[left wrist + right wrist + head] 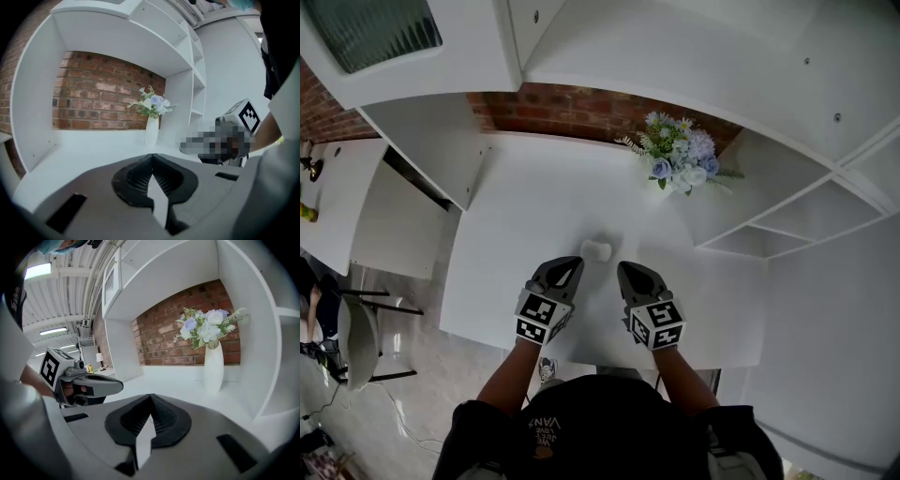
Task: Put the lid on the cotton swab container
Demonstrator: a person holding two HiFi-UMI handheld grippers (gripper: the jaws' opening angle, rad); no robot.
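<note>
The cotton swab container (596, 249) sits on the white worktop (520, 202) as a small pale lump. No separate lid shows anywhere, and whether one already sits on it is too small to tell. Just short of it on either side, the left gripper (570, 264) and right gripper (628, 271) hold their jaws together on nothing. Well beyond it stands a vase of flowers (680, 161). The capping looks done. If not, the next move calls for finding the lid first.

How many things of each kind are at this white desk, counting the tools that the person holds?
Grippers: 2, the left gripper and the right gripper, both shut with nothing between the jaws
Vase of flowers: 1
Small white container: 1
Total: 4
</note>
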